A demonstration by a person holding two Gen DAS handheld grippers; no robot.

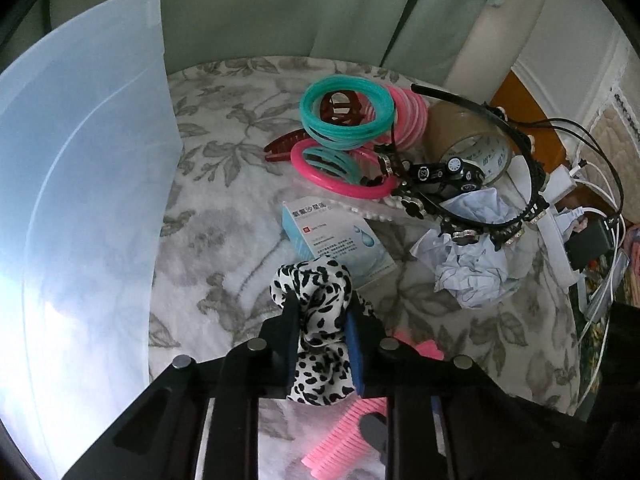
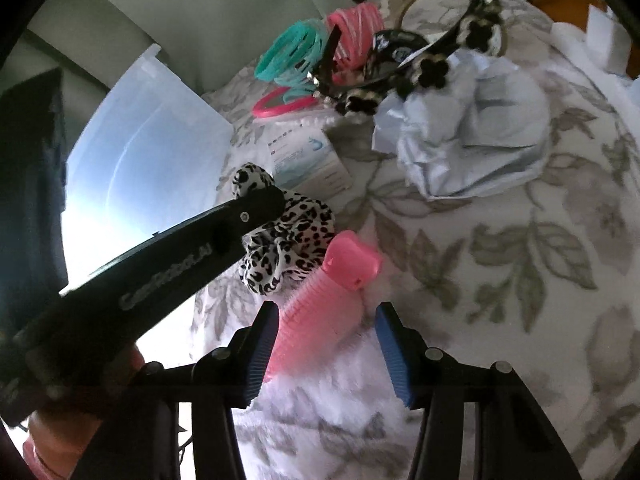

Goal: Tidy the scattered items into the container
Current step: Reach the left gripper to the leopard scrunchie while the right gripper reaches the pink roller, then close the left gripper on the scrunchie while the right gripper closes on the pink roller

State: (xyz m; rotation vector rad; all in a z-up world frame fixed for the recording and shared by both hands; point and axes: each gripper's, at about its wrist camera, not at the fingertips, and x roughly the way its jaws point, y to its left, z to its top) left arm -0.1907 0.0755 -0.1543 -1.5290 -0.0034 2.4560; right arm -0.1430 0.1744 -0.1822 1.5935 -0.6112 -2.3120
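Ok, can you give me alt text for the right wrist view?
The open right hand-held gripper straddles a pink comb on the floral cloth. Beside it, the left hand-held gripper grips a leopard-print scrunchie near the translucent container.

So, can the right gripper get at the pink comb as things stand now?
Probably yes. The right gripper is open, and the pink comb already lies between its fingers on the cloth. The left gripper, shut on the spotted scrunchie, is close beside the comb's far end, but seems not to block it.
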